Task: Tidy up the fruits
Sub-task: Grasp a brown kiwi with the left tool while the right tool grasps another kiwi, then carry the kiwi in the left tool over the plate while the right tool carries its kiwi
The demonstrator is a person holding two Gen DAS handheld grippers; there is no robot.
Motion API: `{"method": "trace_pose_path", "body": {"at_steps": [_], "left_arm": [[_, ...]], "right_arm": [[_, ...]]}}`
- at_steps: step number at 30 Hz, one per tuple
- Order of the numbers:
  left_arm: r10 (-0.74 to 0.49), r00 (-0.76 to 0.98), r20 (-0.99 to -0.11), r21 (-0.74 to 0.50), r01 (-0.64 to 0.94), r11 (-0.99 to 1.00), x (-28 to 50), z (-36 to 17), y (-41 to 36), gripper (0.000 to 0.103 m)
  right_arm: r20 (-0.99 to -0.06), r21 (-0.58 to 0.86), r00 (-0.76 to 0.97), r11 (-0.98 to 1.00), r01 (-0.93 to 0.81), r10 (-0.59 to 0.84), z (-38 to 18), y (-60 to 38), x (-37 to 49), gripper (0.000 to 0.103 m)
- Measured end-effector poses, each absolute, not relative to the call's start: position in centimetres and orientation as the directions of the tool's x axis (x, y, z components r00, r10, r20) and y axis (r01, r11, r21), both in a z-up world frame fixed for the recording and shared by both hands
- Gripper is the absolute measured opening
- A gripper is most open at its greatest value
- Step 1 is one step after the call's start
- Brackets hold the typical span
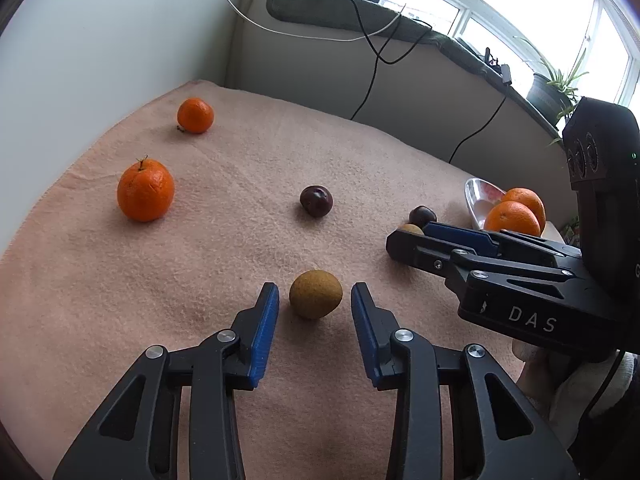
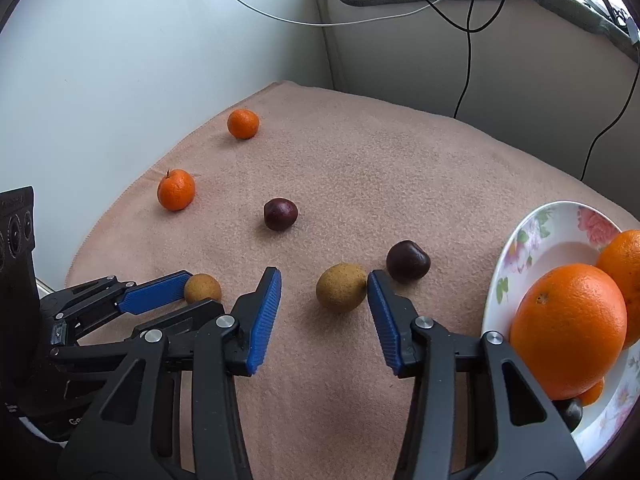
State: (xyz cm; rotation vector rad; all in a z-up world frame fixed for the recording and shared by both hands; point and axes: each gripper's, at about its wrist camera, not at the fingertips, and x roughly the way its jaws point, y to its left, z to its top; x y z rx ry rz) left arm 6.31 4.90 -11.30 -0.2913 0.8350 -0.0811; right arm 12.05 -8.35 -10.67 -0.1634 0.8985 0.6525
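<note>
A brown kiwi [image 1: 316, 294] lies on the pink blanket between the tips of my left gripper [image 1: 316, 290]. Its blue pads stand a little apart from the fruit on both sides, so the gripper is open. A second kiwi [image 2: 341, 292] lies between the fingers of my right gripper [image 2: 324, 278]. It rests against the right pad, with a gap to the left pad, so this gripper is open too. A dark plum [image 2: 408, 260] sits just behind that kiwi. A flowered plate [image 2: 516, 248] at the right holds two large oranges [image 2: 568, 328]. The left gripper's pad [image 2: 156, 292] shows beside its kiwi [image 2: 203, 288].
Another plum [image 1: 316, 200] lies mid-blanket. Two mandarins [image 1: 146, 190] [image 1: 195, 115] sit at the far left near the white wall. The right gripper body [image 1: 520, 280] reaches in from the right in the left wrist view. Cables hang along the back wall under the window sill.
</note>
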Motion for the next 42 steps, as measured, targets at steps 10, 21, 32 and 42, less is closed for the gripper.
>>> {"method": "trace_pose_path", "body": {"at_steps": [10, 21, 32, 42], "left_arm": [[-0.174, 0.669, -0.723, -0.268, -0.039, 0.963, 6.6, -11.6, 4.8, 0.025], [-0.175, 0.679, -0.713, -0.274, -0.040, 0.961, 6.1, -11.2, 4.8, 0.025], [-0.188, 0.706, -0.683, -0.278, -0.012, 0.960, 5.2, -9.3, 3.7, 0.025], [-0.224, 0.724, -0.653, -0.279, 0.045, 0.959, 4.4, -7.4, 1.7, 0.025]], "right_arm": [[-0.797, 0.056, 0.463, 0.811, -0.583, 0.388, -11.5, -7.8, 12.4, 0.034], [-0.784, 0.091, 0.458, 0.807, -0.583, 0.419, -11.1, -8.5, 12.1, 0.030], [-0.732, 0.142, 0.482, 0.800, -0.583, 0.481, -8.3, -10.7, 10.0, 0.030], [-0.685, 0.154, 0.529, 0.809, -0.567, 0.501, -5.8, -13.6, 8.3, 0.030]]}}
